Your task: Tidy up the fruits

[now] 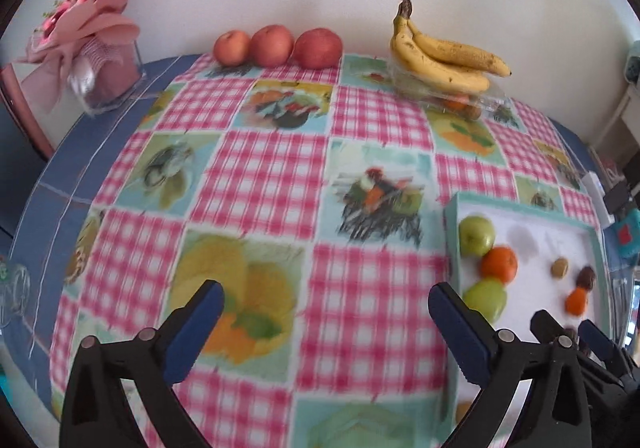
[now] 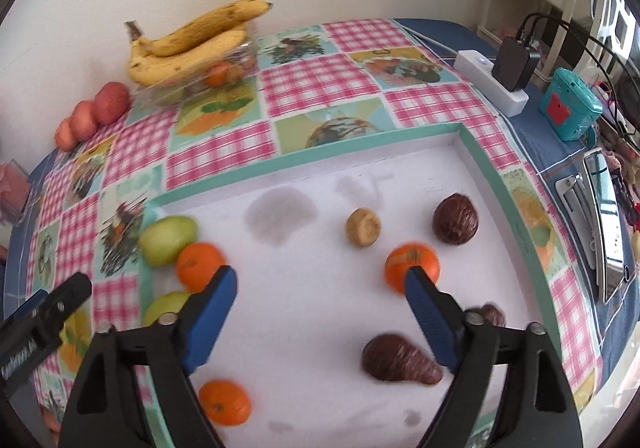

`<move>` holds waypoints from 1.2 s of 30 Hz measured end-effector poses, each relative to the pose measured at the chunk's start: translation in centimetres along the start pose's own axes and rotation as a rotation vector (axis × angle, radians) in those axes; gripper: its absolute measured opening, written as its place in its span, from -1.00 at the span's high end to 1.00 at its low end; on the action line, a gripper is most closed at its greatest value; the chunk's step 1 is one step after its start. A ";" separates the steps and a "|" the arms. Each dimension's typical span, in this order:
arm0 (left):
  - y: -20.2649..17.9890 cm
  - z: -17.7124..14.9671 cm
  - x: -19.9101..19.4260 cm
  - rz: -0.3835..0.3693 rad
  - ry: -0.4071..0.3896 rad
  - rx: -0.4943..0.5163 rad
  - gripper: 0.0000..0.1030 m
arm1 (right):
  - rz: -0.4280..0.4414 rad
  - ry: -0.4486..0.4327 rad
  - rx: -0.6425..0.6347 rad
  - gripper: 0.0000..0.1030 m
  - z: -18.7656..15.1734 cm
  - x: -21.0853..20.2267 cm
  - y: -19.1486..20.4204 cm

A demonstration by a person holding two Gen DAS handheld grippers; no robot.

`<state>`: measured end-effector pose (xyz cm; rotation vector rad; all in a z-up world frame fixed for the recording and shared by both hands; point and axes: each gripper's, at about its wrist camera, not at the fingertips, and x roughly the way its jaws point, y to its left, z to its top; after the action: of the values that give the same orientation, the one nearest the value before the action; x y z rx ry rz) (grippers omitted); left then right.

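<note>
Fruits (image 2: 412, 262) in tray (image 2: 486, 164) — power strip (image 2: 494, 82) beside

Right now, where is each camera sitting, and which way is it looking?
Left wrist view: sits on the left gripper, looks across the checked tablecloth toward the wall, with the apples and bananas; its own open blue fingers show, and the right gripper at the right edge.
Right wrist view: sits on the right gripper, looks down into the white tray; its own open fingers show, plus the left gripper's fingers.
Shared: bananas, apples, tray, oranges, green fruits.
</note>
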<state>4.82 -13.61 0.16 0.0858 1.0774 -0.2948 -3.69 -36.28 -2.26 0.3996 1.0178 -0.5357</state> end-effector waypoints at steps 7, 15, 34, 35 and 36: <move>2.8 -3.4 -3.1 0.032 -0.025 0.009 -1.00 | -0.001 0.009 -0.092 -0.73 -3.9 -1.7 3.0; 4.6 -5.5 -5.7 0.093 -0.058 -0.008 -1.00 | 0.024 0.006 -0.142 -0.73 -8.3 -4.3 3.8; 6.0 -5.3 -5.1 0.181 0.022 -0.080 -1.00 | 0.039 -0.013 -0.131 -0.73 -8.2 -5.3 3.7; 5.9 -5.3 -5.1 0.181 0.022 -0.073 -1.00 | 0.039 -0.011 -0.132 -0.73 -8.2 -5.2 3.7; 5.7 -5.3 -5.1 0.177 0.024 -0.063 -1.00 | 0.038 -0.011 -0.134 -0.73 -8.2 -5.3 3.8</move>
<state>-0.37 -6.05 1.71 0.1279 1.0937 -0.1004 -9.29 -27.52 -1.26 0.2958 1.0277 -0.4326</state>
